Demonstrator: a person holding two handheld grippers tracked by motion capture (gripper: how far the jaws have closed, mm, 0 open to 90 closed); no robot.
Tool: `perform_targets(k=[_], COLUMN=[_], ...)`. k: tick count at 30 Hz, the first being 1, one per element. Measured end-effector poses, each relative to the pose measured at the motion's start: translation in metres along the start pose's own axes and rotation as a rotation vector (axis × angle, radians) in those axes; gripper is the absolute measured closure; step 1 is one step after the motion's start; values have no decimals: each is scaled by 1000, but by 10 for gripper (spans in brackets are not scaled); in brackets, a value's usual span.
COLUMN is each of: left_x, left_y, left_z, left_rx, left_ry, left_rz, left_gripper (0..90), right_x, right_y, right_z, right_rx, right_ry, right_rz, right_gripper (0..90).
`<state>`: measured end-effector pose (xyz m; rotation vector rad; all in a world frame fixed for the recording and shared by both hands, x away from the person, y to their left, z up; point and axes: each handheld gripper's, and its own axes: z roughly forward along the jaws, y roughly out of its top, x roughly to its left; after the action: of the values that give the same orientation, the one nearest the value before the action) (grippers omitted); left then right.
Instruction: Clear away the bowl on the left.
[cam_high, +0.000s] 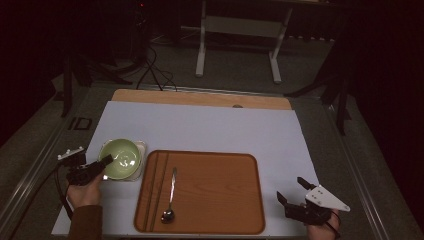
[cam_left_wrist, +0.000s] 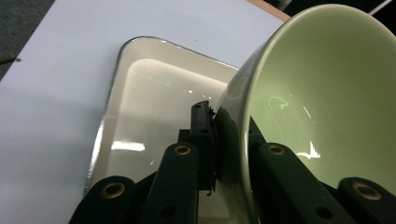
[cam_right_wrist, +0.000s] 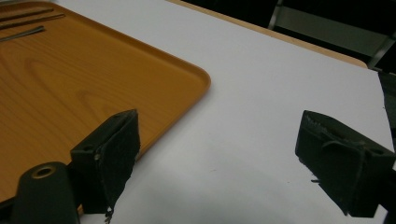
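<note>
— Black jaws of the left hand-held gripper (cam_left_wrist: 224, 140) come first: what sits between them?

— They pinch the rim of the green bowl (cam_left_wrist: 327, 93), one jaw outside the wall, the other inside. So that gripper is clamped on the bowl.

— And where is the bowl?

— It's tipped up on the cream dish (cam_left_wrist: 149, 121), which lies on the white sheet at about nine o'clock from the tray (cam_high: 210, 200). In the high view the bowl (cam_high: 121, 158) covers most of the dish (cam_high: 141, 147), and the left hand-held gripper (cam_high: 102, 164) comes at it from roughly eight o'clock, with the hand (cam_high: 85, 192) behind it.

— What's on the tray?

— A spoon (cam_high: 170, 197) lies left of centre, bowl end at six o'clock, handle toward twelve. Two dark thin lines run alongside, toward the left rim; I can't tell what they are.

— The other side?

— The right hand-held gripper (cam_high: 290, 189) hangs at about four o'clock from the tray, just off its right corner. Its jaws stand wide apart, with nothing between them but bare sheet; the tray's corner (cam_right_wrist: 196, 79) is beside the left jaw.

— What's underneath?

— The table (cam_high: 200, 97), its wooden edge showing at twelve o'clock.
</note>
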<state>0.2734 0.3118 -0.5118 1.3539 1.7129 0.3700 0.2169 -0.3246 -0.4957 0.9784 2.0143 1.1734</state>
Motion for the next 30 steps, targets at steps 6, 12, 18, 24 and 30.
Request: perform_targets(k=[6,12,18,24,30], left_x=[-14,-31,-46,-60,-78], left_y=[1,2,1,1,1], left_z=[-5,-7,-7,-8,-9], left_rx=[-6,2,12,22,32], left_ry=[-39,-77,-119,-159,-207], left_rz=[30,81,107,119,154], left_gripper=[828,829,829,828,829], right_x=[0,1,1,1,1], right_y=[0,0,0,0,0], right_z=[0,1,1,0,0], right_rx=[0,5,5,3,3], right_ry=[1,0,-2,-3,-5], right_rz=[3,-11,-11,-9,-9], right_gripper=[138,138,138,138,138])
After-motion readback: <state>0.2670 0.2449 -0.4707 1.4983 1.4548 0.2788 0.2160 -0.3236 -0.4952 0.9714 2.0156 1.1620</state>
